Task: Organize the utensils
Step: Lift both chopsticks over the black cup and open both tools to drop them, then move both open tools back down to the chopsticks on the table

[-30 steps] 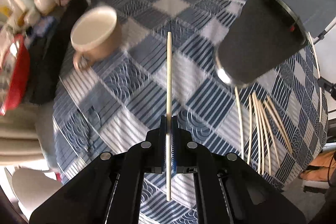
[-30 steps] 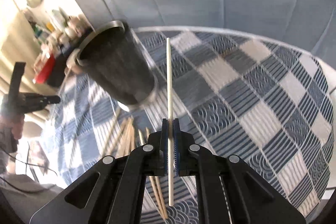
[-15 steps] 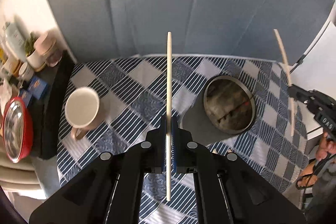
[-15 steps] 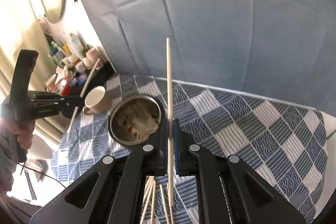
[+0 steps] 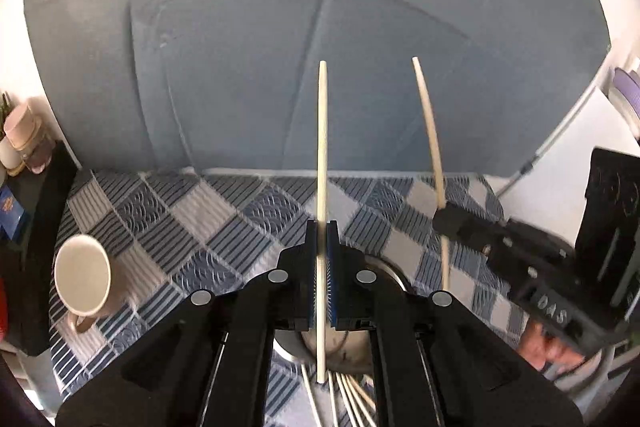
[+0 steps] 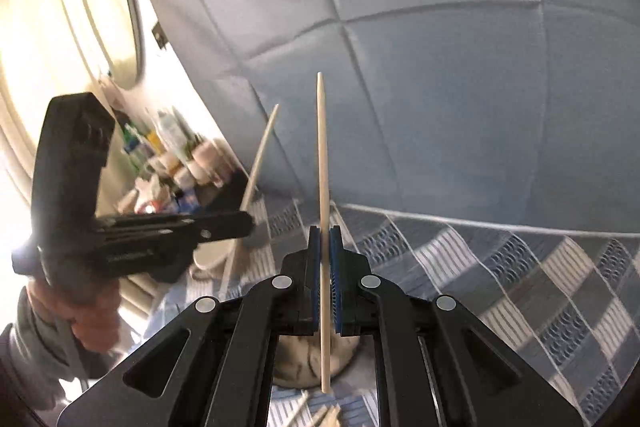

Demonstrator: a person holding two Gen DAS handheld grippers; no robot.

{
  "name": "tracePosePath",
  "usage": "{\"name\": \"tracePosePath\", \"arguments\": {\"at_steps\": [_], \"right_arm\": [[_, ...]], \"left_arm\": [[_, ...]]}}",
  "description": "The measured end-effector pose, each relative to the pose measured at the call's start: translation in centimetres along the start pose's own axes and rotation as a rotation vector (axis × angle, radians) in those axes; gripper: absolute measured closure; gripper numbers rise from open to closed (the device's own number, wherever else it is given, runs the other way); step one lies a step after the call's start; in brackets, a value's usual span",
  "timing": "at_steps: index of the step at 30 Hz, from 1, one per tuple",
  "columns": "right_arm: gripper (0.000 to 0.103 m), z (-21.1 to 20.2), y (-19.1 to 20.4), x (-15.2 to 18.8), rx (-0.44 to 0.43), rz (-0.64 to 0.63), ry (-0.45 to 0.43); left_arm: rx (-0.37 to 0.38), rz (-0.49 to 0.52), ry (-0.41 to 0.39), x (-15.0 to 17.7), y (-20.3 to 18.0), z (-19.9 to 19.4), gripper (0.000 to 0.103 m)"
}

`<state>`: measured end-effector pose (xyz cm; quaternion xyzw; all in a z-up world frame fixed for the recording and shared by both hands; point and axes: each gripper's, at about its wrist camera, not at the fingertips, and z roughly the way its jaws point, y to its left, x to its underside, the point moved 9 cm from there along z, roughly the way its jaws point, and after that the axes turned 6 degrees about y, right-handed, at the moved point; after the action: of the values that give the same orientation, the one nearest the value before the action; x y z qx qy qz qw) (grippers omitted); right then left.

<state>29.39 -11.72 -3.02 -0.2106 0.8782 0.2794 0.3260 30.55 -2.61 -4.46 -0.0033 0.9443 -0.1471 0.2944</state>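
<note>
My left gripper point(image 5: 321, 227) is shut on a pale chopstick point(image 5: 322, 131) that stands upright. My right gripper point(image 6: 325, 231) is shut on another chopstick point(image 6: 323, 155), also upright. Each gripper shows in the other's view: the right one point(image 5: 440, 215) at right with its chopstick point(image 5: 428, 123), the left one point(image 6: 250, 225) at left with its chopstick point(image 6: 260, 155). A metal cup point(image 5: 384, 271) sits right below both grippers, mostly hidden by the fingers; it also shows in the right wrist view point(image 6: 296, 359). Several loose chopsticks point(image 5: 352, 399) lie on the cloth below.
A beige mug point(image 5: 82, 283) stands at the left on the blue checked tablecloth point(image 5: 192, 219). A blue padded panel point(image 5: 260, 67) rises behind the table. A dark shelf with bottles and jars point(image 6: 176, 163) is at the far left.
Both grippers have tilted up and drawn closer together over the metal cup, which has slid under the fingers. Both chopsticks stay gripped.
</note>
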Motion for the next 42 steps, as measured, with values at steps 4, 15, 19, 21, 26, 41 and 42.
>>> {"name": "tracePosePath", "arguments": {"at_steps": [4, 15, 19, 21, 26, 41, 42], "right_arm": [[0.098, 1.4, -0.2, -0.1, -0.038, 0.036, -0.041], [0.098, 3.0, -0.7, 1.7, -0.032, 0.052, -0.058], [0.095, 2.9, -0.8, 2.4, -0.015, 0.042, -0.053], [0.094, 2.4, -1.0, 2.4, -0.005, 0.051, -0.074], [0.084, 1.0, -1.4, 1.9, 0.035, 0.044, -0.1], [0.046, -2.2, -1.9, 2.2, 0.106, 0.059, -0.114], [0.042, -2.4, -2.0, 2.4, 0.112, 0.063, -0.108]], "left_arm": [[0.057, -0.003, -0.011, -0.2, -0.7, 1.5, 0.098], [0.086, -0.005, -0.016, 1.0, -0.6, 3.6, 0.098], [0.069, -0.003, -0.016, 1.5, -0.2, 3.7, 0.098], [0.057, -0.002, -0.018, 1.6, 0.1, 3.7, 0.094], [0.041, -0.01, -0.046, 1.4, 0.7, 2.4, 0.083], [-0.039, -0.015, -0.024, 3.4, 2.4, -0.7, 0.041], [-0.042, -0.018, -0.021, 3.7, 2.6, -0.7, 0.04]]}}
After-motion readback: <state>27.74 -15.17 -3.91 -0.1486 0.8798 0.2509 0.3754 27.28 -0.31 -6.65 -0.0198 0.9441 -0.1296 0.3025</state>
